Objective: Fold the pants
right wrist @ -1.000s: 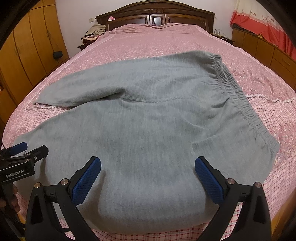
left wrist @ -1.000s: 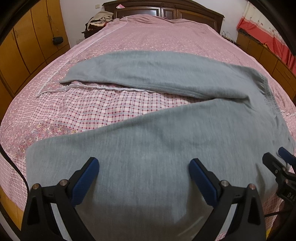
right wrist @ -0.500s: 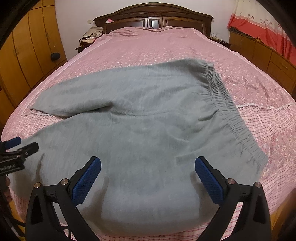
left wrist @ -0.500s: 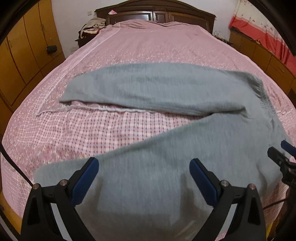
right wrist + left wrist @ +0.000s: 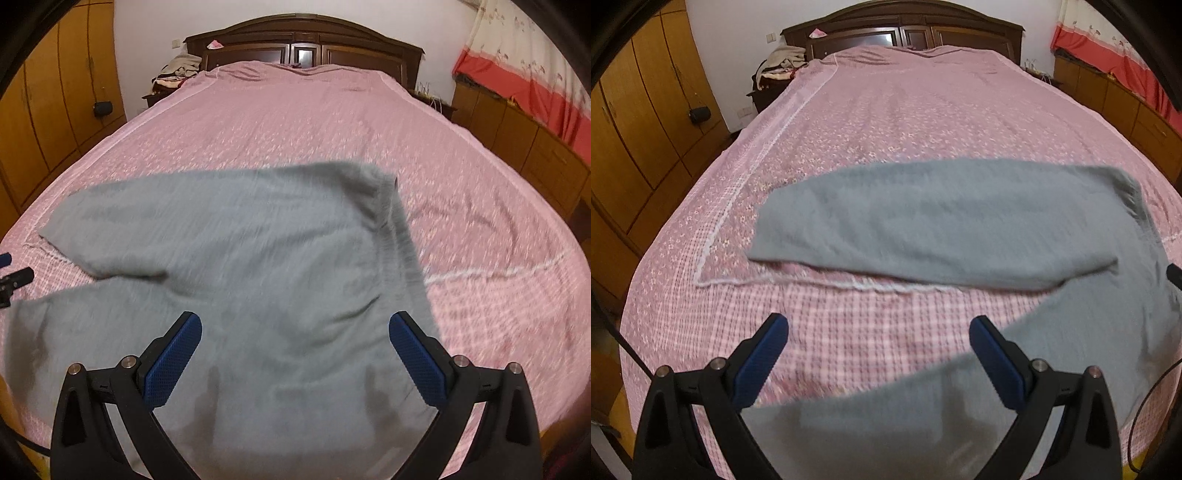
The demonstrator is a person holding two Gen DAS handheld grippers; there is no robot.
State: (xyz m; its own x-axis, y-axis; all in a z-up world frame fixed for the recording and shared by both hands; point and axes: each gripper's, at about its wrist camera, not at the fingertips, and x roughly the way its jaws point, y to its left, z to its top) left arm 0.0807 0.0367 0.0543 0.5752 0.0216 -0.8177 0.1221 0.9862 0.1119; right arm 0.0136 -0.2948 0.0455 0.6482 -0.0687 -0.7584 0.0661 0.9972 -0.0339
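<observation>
1. Pants (image 5: 240, 258), grey with an elastic waistband (image 5: 402, 236), lie spread on the pink bedspread (image 5: 923, 122) of a bed, near its foot edge; the two legs splay apart in a V, with checked sheet (image 5: 868, 332) showing between them.
2. Left hand-held gripper (image 5: 879, 354) hovers over the near leg and the checked gap, its blue pads spread wide and holding nothing.
3. Right hand-held gripper (image 5: 295, 347) hovers over the seat area near the waistband, likewise spread and empty.
4. One gripper sits toward the leg end and one toward the waist, which probably suits lifting the near leg along its length and laying it over the far leg (image 5: 942, 221).
5. Folding looks barely begun: the legs are not yet stacked.
6. Both views are motion-blurred, so fine creases cannot be judged.
</observation>
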